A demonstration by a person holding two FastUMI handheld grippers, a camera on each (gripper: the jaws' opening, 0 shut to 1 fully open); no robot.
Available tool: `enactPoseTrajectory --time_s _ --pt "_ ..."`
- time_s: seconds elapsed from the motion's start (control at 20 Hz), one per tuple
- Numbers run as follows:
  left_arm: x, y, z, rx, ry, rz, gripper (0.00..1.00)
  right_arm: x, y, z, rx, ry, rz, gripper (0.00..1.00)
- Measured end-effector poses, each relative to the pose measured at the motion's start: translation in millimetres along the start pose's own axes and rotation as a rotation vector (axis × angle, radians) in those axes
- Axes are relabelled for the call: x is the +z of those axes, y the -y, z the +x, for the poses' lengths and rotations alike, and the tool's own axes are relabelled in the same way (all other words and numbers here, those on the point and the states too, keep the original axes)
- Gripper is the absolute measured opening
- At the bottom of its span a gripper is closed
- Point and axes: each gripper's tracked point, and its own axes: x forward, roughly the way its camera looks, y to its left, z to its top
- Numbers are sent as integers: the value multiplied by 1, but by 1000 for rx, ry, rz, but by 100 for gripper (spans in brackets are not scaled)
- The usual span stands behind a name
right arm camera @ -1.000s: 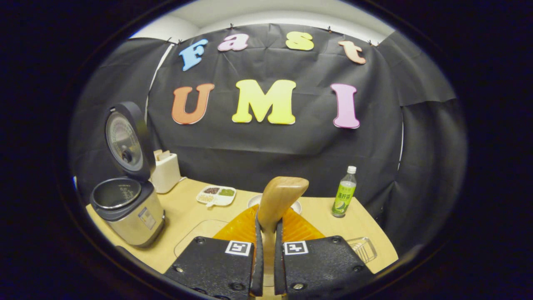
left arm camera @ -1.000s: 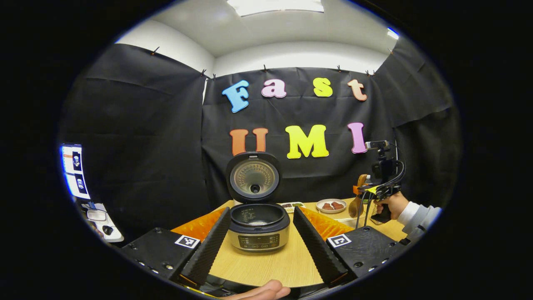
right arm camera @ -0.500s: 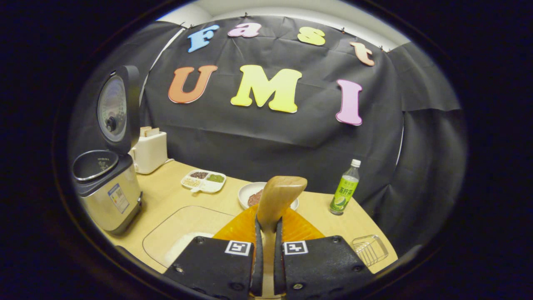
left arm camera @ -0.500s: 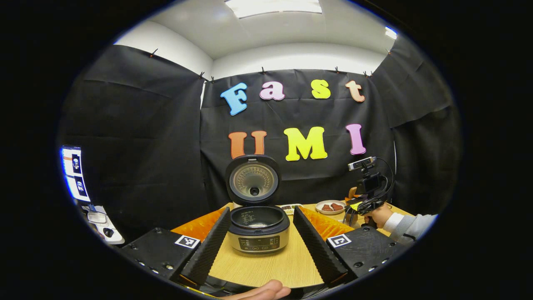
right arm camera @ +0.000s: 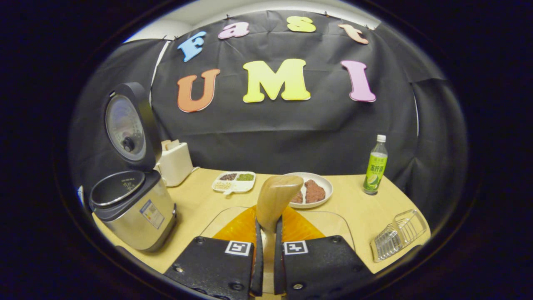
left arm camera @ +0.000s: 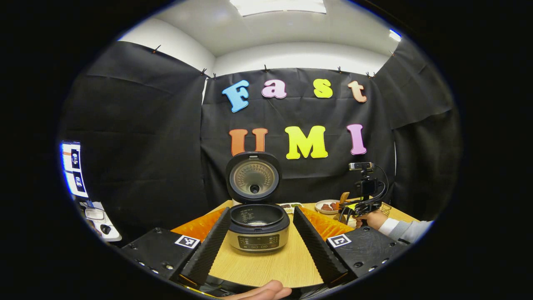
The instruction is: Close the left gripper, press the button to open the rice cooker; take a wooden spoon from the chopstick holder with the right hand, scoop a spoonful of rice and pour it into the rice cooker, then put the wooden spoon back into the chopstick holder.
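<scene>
In the left gripper view, the left gripper hangs with its fingers spread wide, holding nothing; the rice cooker sits on the bench between them, just ahead, lid up. Far right of those fingers, a hand holds the right gripper. In the right gripper view, the cooker stands left of the right gripper, whose fingers pinch the wooden spoon by its handle, bowl forward above a clear dish. A plate lies beyond, a bottle and wire rack to the right.
</scene>
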Motion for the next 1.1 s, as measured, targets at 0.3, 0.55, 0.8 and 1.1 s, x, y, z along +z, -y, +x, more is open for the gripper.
enactPoseTrajectory --time_s 0.3,0.55,0.8,1.1 --pt "-4 0 1 -1 -6 18 96 -3 -4 -1 79 -29 207 15" --pt "-8 0 3 1 -21 30 96 -5 12 1 151 -80 511 14" --pt "-6 1 3 2 -21 35 96 -12 29 2 176 -104 775 13" --pt "-6 -2 2 34 -18 75 96 -5 49 -5 181 -58 1000 13"
